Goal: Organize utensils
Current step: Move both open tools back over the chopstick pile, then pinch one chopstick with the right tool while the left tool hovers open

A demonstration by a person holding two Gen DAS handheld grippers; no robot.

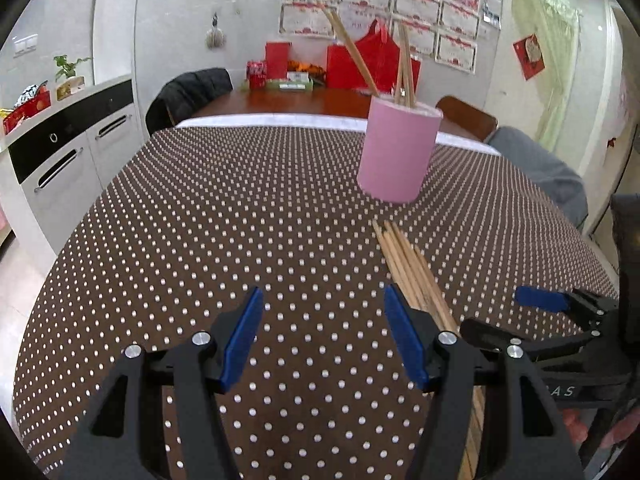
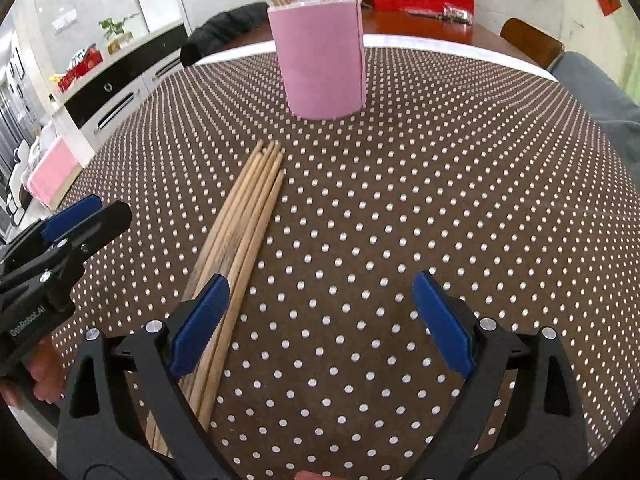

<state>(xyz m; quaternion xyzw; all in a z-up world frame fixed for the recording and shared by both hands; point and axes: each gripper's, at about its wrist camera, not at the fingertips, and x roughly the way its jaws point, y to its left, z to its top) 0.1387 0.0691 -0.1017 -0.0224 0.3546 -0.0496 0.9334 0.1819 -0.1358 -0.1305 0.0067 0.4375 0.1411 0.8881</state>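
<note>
A pink cylindrical holder (image 1: 396,152) (image 2: 322,60) stands upright on the dotted tablecloth with a few wooden chopsticks (image 1: 404,64) sticking out of it. Several loose wooden chopsticks (image 1: 412,272) (image 2: 244,224) lie bundled on the cloth in front of it. My left gripper (image 1: 324,336) hovers open over bare cloth, the bundle just right of its right finger. My right gripper (image 2: 320,316) is open too, with the bundle passing under its left finger. Each gripper shows at the other view's edge: the right gripper (image 1: 560,312), the left gripper (image 2: 76,224).
The brown dotted tablecloth (image 1: 200,240) covers a round table. White cabinets (image 1: 68,152) stand to the left. A wooden table (image 1: 288,104) with red bags and a jacket-draped chair lies behind. A grey-sleeved arm (image 2: 608,96) rests at the right edge. A hand (image 2: 40,376) holds the left gripper.
</note>
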